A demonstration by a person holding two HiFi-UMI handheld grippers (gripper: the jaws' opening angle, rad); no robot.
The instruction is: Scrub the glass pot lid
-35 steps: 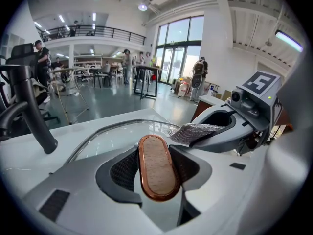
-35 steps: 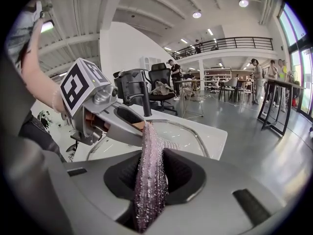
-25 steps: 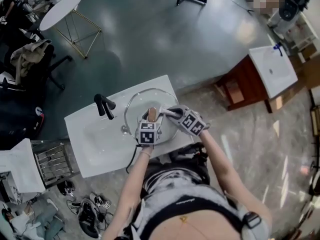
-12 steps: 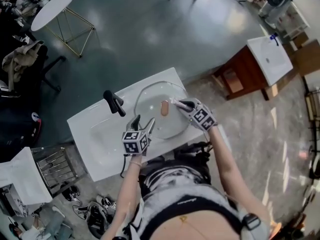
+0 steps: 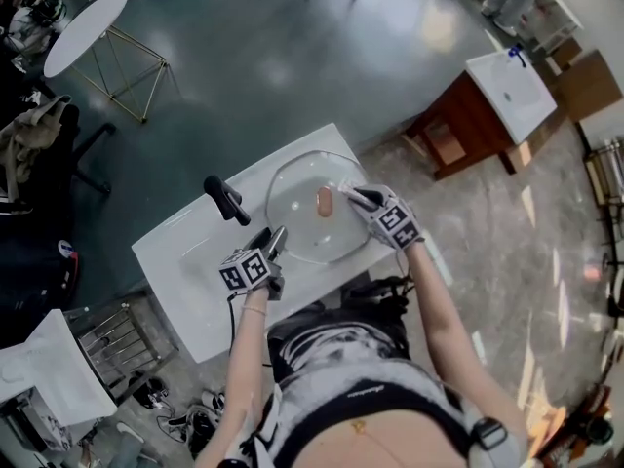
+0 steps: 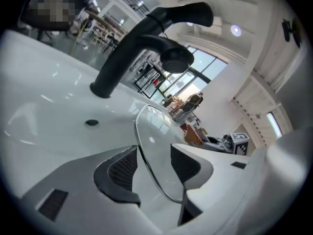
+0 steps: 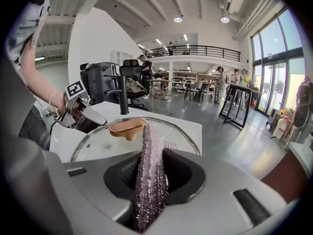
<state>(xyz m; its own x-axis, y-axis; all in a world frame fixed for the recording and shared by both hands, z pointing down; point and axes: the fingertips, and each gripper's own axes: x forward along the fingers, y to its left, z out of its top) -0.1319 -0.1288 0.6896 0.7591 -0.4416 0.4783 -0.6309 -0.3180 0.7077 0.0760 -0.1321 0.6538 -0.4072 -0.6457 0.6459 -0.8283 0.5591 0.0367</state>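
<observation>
Lying on sink (image 5: 175,261), glass lid (image 5: 302,227), rim loose between closing jaws of left hand-held gripper (image 6: 153,166) (right hand-held gripper (image 7: 149,175) pinching scourer (image 7: 151,143)).

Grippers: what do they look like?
The left gripper and right gripper are pale grey with black ribbed pads; each bears a cube of black-and-white markers. A dark cable hangs from the left, whose jaws have just been closing around the glass lid.

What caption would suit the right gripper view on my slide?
Right tongs grip a purple scrubbing cloth; the glass pot lid and brown knob lie ahead.
</observation>
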